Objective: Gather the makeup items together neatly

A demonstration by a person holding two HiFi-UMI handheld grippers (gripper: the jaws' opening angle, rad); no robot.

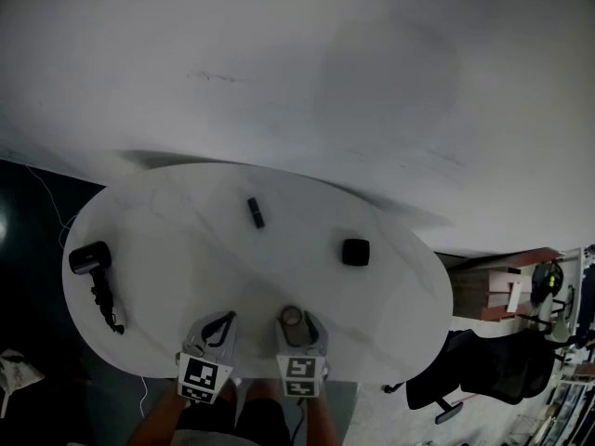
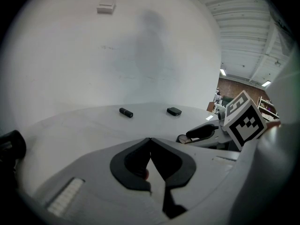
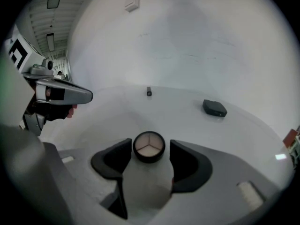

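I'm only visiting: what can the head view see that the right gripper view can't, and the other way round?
Only the head view: the hair dryer at the table's left edge, and an office chair on the floor.
Only the right gripper view: the round compact's three-part pan, lying between the right gripper's open jaws without touching them, and a small box on the wall.
Both: the tube, the black case, the compact, the table and the left gripper.
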